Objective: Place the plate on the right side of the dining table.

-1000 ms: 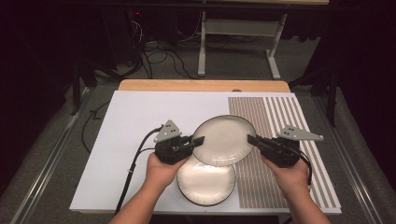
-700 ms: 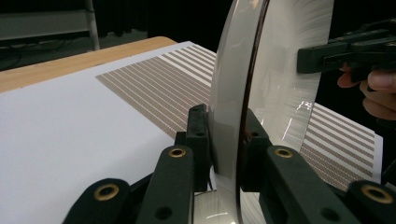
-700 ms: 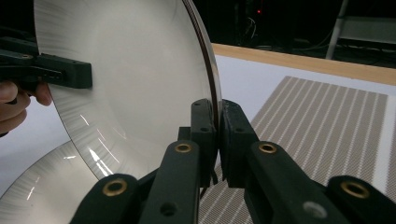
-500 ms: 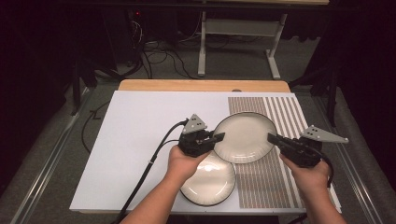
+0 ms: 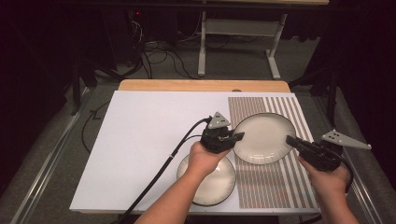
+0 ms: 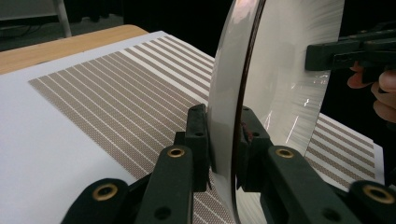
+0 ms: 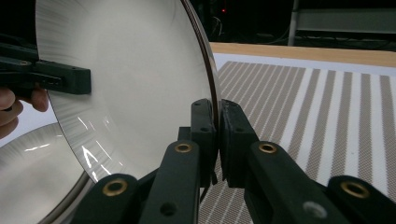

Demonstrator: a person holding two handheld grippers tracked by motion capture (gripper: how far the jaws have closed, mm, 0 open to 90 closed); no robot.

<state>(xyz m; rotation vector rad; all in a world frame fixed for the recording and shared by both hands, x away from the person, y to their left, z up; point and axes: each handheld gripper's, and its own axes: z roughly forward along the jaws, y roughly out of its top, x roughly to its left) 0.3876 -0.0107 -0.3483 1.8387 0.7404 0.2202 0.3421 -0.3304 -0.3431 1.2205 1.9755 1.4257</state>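
Left gripper [image 5: 237, 136]: pinching the left rim of the upper plate [image 5: 265, 137].
Right gripper [image 5: 292, 140]: pinching the opposite rim.
Carrying well: keep both hands level and moving together, so the rim cannot slip.
Upper plate: pale, glossy, dark-edged, held above the striped mat [image 5: 285, 186].
Lower plate [image 5: 212, 182]: on the table [image 5: 140, 130].

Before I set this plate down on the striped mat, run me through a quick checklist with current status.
1. Left gripper shut on the large plate rim: ok.
2. Right gripper shut on the opposite rim: ok.
3. Plate held level between both grippers: ok, as far as the high view shows.
4. Plate over the striped mat: ok.
5. Clear of the small plate: ok; it lies nearer the person, partly under the left hand.
6. Gap between plate and mat: cannot tell.
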